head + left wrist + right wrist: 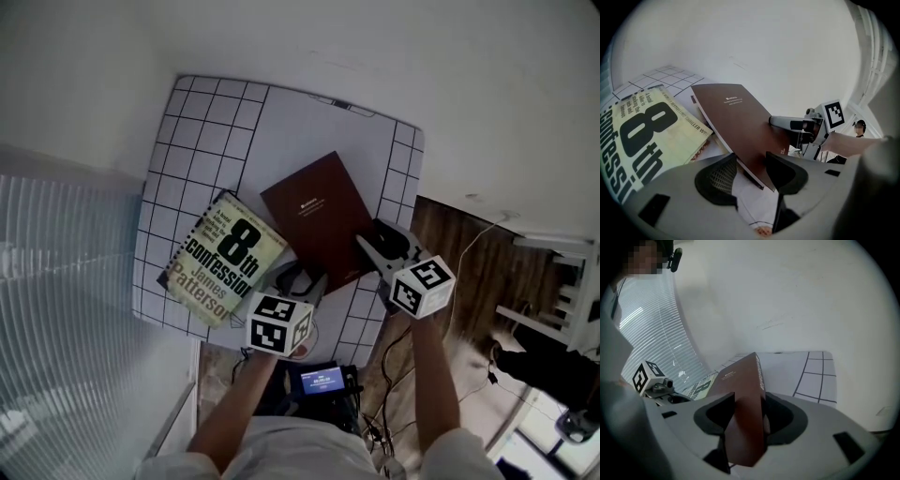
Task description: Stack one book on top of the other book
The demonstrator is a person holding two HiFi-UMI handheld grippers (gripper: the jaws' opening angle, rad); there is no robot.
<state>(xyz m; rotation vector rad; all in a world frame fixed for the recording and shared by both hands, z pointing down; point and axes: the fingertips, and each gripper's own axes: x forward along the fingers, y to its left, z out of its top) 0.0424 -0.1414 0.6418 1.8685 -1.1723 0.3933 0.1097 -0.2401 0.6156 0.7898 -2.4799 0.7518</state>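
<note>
The right gripper (749, 413) has its jaws closed on the near-right edge of the brown hardback book (743, 394), whose cover fills the gap between them. The left gripper (751, 168) has its jaws clamped on the same book (740, 122) at its near-left corner, with the cover edge running aslant between them. So both hold one book, one at each end of its near side.

In the head view the left gripper (298, 281) and right gripper (380, 246) sit at the near edge of the table (300, 122), with the brown book (319, 211) reaching from them toward the middle. It is tipped, its near side raised. Whether its far end rests on the table cannot be told.

The other book, the yellow "8th Confession" paperback (220, 258), lies flat toward the near-left corner. From the left gripper view the brown cover hangs just beside and slightly over the right edge of this paperback (647, 136).

As for progress, I judge the pick-up done and the stacking not yet done: the brown book is gripped and lifted but covers hardly any of the paperback. What remains is to carry it left toward that corner, square it over the yellow cover, lower it and let go
</note>
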